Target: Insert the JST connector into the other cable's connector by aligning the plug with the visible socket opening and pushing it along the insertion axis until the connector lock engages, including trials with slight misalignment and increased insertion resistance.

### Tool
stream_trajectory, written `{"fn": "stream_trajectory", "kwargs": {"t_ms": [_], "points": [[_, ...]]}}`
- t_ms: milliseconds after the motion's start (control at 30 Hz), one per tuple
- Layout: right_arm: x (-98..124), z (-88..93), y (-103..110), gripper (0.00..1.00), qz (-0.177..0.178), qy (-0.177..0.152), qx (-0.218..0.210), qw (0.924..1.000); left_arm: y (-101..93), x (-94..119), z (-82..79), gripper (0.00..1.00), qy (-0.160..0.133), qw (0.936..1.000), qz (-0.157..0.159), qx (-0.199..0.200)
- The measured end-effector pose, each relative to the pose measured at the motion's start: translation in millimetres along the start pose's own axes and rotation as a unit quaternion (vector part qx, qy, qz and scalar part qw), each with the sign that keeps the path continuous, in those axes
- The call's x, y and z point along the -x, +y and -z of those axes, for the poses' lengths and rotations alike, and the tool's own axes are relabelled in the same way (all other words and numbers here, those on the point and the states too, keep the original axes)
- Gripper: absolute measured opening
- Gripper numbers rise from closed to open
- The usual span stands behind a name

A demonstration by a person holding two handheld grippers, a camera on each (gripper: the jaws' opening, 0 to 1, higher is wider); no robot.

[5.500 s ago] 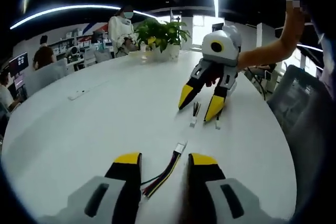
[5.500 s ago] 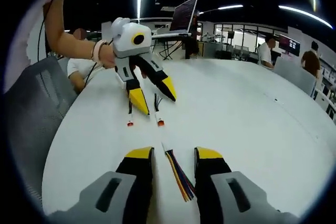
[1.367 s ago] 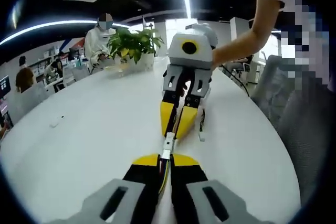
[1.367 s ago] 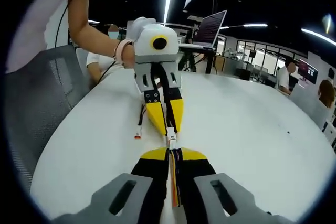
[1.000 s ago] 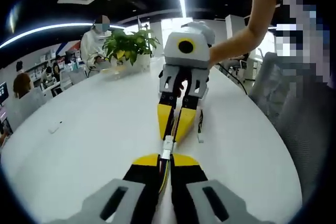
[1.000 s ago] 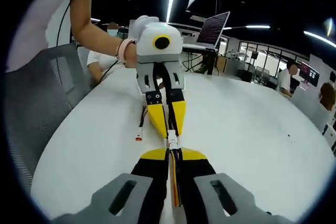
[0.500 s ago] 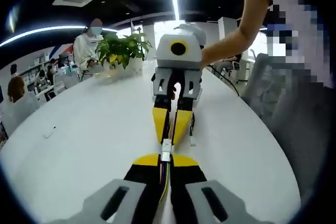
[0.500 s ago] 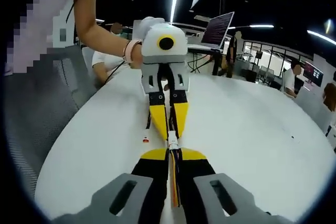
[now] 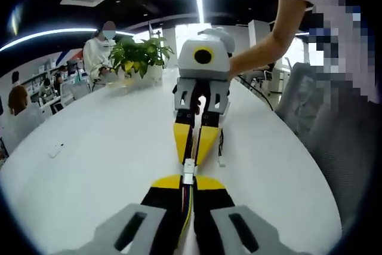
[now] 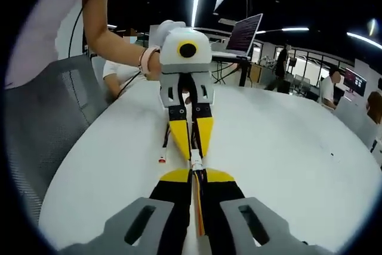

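In the left gripper view, the left tongs (image 9: 186, 182) were clamped on a multicoloured cable (image 9: 188, 198) whose white JST connector (image 9: 188, 171) jutted just past the tips, above the white bench (image 9: 101, 147). Tip to tip with it, the right tongs (image 9: 192, 150) were closed on the other cable. A spare lead (image 9: 220, 151) lay on the bench just beside them. Further back stood a potted plant (image 9: 138, 58).

In the right gripper view, the right tongs (image 10: 196, 177) gripped their cable (image 10: 196, 207), its white connector (image 10: 195, 160) meeting the left tongs (image 10: 192, 147). A spare lead (image 10: 163, 147) lay nearby; a laptop (image 10: 244, 35) stood far off.
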State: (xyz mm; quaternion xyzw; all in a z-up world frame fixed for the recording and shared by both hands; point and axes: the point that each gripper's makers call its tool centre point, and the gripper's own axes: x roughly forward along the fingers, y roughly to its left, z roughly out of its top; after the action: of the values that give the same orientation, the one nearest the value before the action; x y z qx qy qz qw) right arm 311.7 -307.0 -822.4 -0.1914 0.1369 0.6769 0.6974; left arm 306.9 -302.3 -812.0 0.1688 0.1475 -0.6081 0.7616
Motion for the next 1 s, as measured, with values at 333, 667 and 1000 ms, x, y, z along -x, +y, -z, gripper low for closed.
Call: {"fn": "stream_trajectory", "kwargs": {"t_ms": [333, 667, 1000], "points": [[-2, 3.0, -11, 0.03, 0.005, -0.003, 0.005, 1.0, 12.0, -3, 2.0, 0.0, 0.005, 0.9999, -0.007, -0.007], [-3, 11.1, -24, 0.03, 0.016, -0.007, -0.001, 0.9998, 24.1, -12, 6.7, 0.0, 0.005, 0.9998, -0.013, -0.014], [-7, 15.3, -30, 0.04, 0.021, -0.01, -0.007, 0.9997, 31.4, -17, 12.7, 0.0, 0.007, 0.9998, -0.019, -0.008]]}}
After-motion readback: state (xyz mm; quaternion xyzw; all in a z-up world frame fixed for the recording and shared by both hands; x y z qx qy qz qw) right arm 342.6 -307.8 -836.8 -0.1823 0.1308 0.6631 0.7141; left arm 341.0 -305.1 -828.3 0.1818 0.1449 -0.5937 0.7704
